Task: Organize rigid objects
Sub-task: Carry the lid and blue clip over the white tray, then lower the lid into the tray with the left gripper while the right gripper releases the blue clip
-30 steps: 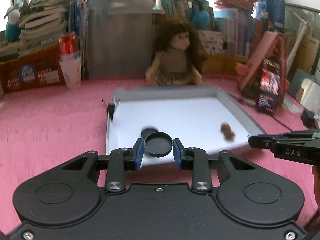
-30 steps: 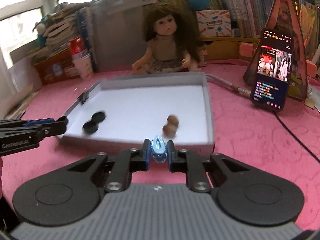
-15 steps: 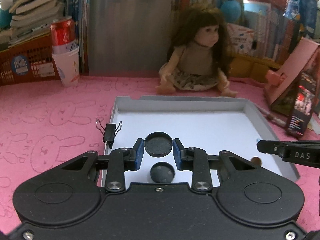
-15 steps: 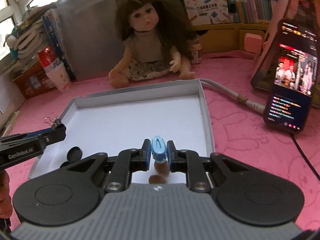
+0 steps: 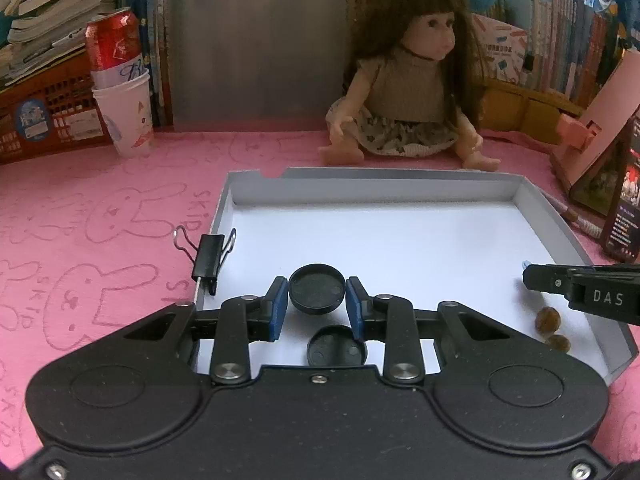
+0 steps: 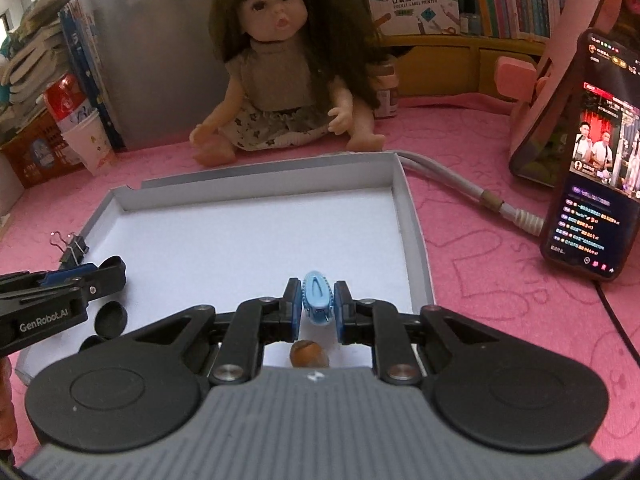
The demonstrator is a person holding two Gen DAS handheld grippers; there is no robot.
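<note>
Black round cap (image 5: 317, 289) is clamped edge to edge between the blue pads of my left gripper (image 5: 317, 304), held over the near left part of the white tray (image 5: 376, 184). Just nearer, a second black cap (image 5: 337, 351) lies flat on the tray floor, partly hidden by my gripper body. My right gripper (image 6: 317, 307) has its jaws pressed onto a small light-blue hair clip (image 6: 317, 298), held over the near right part of the tray; a brown nut (image 6: 309, 354) lies on the floor just below it. In the left wrist view two brown nuts (image 5: 551, 327) sit close together by the near right corner. A black binder clip (image 5: 209, 258) is clamped on the tray's left wall. Beyond the far wall a doll (image 5: 404, 88) sits on the pink tablecloth (image 5: 100, 216). Far left: a red can (image 5: 113, 42) standing in a paper cup (image 5: 126, 118). Right: a phone (image 6: 592, 168) with a lit screen, propped up.
</note>
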